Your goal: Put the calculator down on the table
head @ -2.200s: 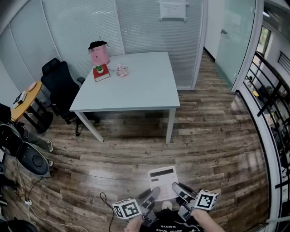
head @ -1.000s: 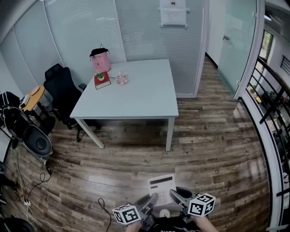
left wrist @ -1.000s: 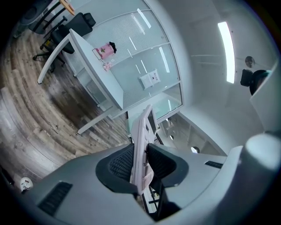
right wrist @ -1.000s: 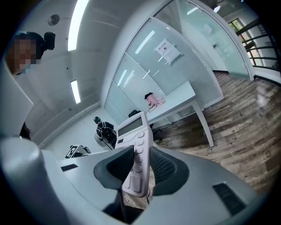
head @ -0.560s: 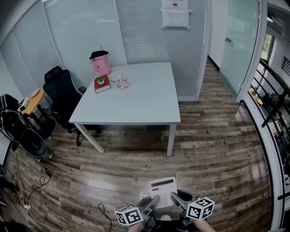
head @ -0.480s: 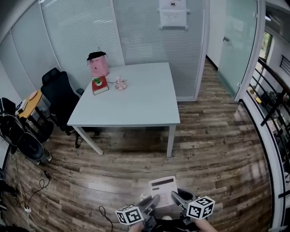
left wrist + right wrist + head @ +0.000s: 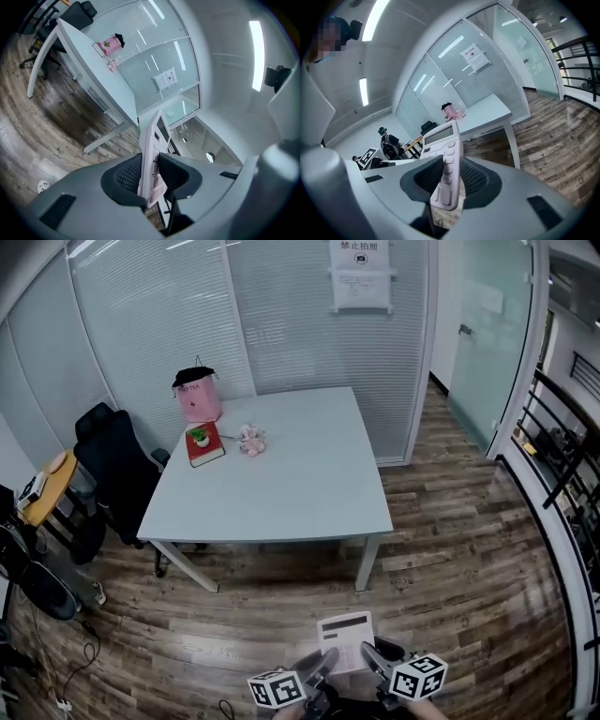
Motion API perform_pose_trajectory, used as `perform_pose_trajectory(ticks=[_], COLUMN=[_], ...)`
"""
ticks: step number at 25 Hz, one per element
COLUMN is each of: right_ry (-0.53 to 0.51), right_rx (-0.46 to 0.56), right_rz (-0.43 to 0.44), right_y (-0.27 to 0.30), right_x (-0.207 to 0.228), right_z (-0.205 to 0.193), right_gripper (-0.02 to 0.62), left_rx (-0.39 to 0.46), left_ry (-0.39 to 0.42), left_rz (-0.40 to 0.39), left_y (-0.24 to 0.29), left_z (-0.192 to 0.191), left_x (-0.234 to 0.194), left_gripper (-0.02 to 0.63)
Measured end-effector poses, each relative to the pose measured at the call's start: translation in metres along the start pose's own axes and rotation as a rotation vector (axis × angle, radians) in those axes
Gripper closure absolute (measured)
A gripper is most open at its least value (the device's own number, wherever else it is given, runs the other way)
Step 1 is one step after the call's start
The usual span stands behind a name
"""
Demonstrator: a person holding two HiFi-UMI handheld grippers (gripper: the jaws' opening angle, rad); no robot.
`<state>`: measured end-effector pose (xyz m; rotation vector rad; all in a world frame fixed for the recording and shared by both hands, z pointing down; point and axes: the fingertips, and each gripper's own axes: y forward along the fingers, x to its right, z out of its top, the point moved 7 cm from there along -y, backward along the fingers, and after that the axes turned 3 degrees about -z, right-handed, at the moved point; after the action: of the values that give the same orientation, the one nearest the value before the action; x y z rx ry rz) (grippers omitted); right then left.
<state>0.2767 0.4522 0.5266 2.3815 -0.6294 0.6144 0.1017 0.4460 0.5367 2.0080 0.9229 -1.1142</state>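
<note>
Calc (image 7: 345,641) nearer table (image 7: 300,486) vs before

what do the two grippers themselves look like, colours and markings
The left gripper and right gripper match. Each has a smooth light grey plastic body and two rounded dark jaws lined with black ribbed pads. Each also carries a white cube printed with black square markers. No cables show on either.
</note>
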Motion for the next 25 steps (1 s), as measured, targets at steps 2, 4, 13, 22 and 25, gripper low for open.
perform_pose_trajectory(ticks=[2, 4, 13, 22, 25], right_ry=[0.006, 0.009, 0.006, -0.010, -0.026], right_rx=[0.009, 0.017, 0.046, 0.025, -0.001], right_rz=[-0.011, -0.024, -0.079, -0.048, -0.013], right_y=[0.018, 0.036, 0.096, 0.133, 0.152], right_x=[-0.005, -0.008, -0.025, -0.019, -0.011], right_z=[0.009, 0.016, 0.036, 0.052, 0.061], right_gripper=[0.468, 0.468, 0.468, 0.468, 0.468], left_rx=[-0.008, -0.021, -0.057, -0.011, 0.015], left_ry=[0.026, 0.044, 0.072, 0.066, 0.059], left_rz=[0.008, 0.006, -0.021, 0.001, 0.027], left_y=[0.001, 0.003, 0.003, 0.011, 0.017], left_z=[0.023, 0.043, 0.105, 0.132, 0.142], left_x=[-0.006, -0.015, -0.050, -0.069, -0.079], left_gripper=[0.483, 0.482, 0.480, 0.479, 0.479])
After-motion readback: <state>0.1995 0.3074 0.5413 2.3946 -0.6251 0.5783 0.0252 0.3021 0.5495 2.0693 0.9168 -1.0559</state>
